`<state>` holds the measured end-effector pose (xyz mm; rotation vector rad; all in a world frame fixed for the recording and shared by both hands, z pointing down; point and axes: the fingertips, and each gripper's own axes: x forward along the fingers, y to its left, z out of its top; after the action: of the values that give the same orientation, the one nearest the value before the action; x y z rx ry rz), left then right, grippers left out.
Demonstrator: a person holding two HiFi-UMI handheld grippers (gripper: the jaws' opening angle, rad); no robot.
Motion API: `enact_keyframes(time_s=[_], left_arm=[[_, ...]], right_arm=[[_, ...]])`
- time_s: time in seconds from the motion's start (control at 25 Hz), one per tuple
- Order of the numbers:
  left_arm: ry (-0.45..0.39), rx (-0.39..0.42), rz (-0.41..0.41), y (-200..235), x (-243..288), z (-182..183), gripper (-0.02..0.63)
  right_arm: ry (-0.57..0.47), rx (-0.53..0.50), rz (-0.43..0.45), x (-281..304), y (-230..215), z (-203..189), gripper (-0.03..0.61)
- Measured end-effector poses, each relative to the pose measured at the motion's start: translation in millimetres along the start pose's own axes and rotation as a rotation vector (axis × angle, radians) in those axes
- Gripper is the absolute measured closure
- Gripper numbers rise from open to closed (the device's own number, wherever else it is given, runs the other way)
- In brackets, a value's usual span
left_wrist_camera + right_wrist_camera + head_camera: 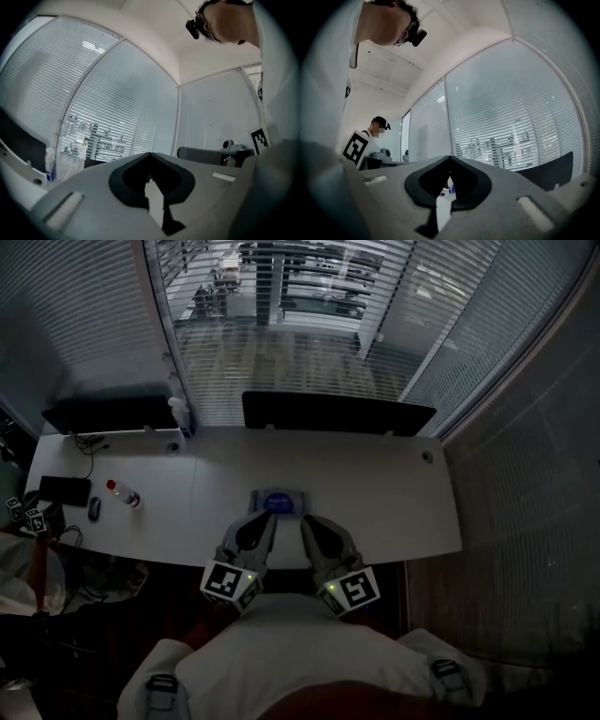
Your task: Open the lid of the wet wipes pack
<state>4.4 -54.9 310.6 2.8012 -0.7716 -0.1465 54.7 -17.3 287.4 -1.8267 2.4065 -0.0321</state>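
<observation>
The wet wipes pack point(278, 502), pale with a blue lid patch, lies flat on the white desk point(394, 502) near its front edge. My left gripper point(271, 517) and right gripper point(307, 520) point at it side by side, their tips just short of its near edge. Both are shut with nothing between the jaws. In the left gripper view the gripper point(150, 154) shows its grey jaws meeting at the tip. In the right gripper view the gripper point(450, 158) looks the same, and a sliver of the pack point(450, 189) shows through the slit.
A red-capped bottle point(125, 495), a mouse point(94, 508) and a black device point(64, 489) lie on the desk's left part. Two dark screens point(337, 413) stand along the back edge, before a glass wall with blinds. Another person point(377, 129) stands off to the side.
</observation>
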Motion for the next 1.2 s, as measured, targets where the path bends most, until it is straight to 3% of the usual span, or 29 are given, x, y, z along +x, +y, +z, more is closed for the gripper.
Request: enact_keyframes(time_s=[0.84,1.2], left_arm=[[0.007,0.004,0.011,0,42,0,0.611],[0.051,-0.009,0.050,25,44,-24,0.611]], right_arm=[[0.016,-0.026,0.044,13,-43,-3,0.578],[0.095,-0.047,0.061,25,-46,-26,0.578]])
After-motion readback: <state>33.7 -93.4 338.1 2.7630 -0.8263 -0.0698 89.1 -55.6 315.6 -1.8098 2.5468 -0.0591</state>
